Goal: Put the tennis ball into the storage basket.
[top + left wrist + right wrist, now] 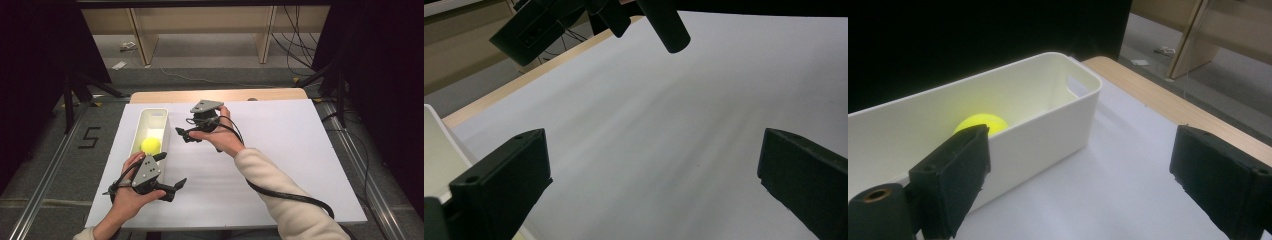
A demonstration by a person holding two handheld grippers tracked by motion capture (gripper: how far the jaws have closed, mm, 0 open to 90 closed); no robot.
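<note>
A yellow ball (150, 145) lies inside a white oblong bin (144, 121) at the left of the white sheet. In the right gripper view the ball (980, 122) peeks over the bin's near wall (1048, 125). My right gripper (184, 127) hovers just right of the bin and points at it, open with nothing between its jaws (1080, 150). My left gripper (172, 170) is held near the sheet's front left, in front of the bin. It is open and holds nothing, and faces bare sheet (654, 165). The right gripper (589, 20) hangs at the top of the left gripper view.
A white sheet (280, 150) covers most of the wooden table (220, 95), whose far edge shows beyond it. Dark stands (75, 85) flank the table on both sides. A wooden shelf frame (200, 30) and cables lie on the floor behind.
</note>
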